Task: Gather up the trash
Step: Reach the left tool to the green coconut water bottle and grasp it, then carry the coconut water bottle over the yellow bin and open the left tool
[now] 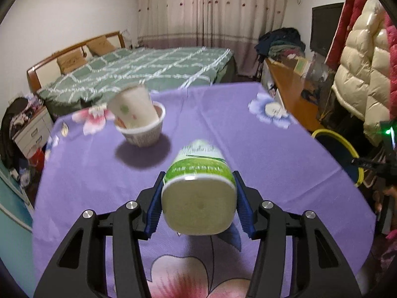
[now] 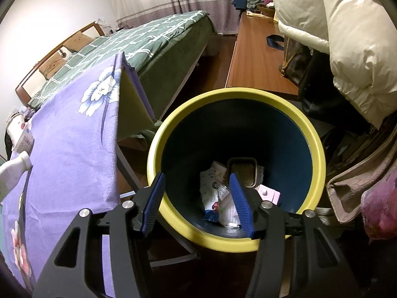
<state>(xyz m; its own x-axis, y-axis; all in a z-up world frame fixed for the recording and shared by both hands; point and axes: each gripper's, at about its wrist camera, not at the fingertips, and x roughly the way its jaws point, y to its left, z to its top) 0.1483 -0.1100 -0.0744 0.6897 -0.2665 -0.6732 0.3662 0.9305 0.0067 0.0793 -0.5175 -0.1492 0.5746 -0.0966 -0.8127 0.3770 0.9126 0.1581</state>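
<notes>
Left wrist view is showing the bottle [image 1: 198, 198] pinched between the blue pads of the left gripper [image 1: 198, 202], base toward the camera, long axis running away along the fingers, lifted clear of the purple surface [image 1: 273, 161]. The bin [image 2: 235, 164] is standing off to the bottle's right, beside the surface. The right gripper [image 2: 198, 203] is hanging spread and empty over the bin's rim. I am counting one bottle, one paper cup [image 1: 131, 109] leaning in one bowl [image 1: 144, 131], and one bin holding several wrappers.
</notes>
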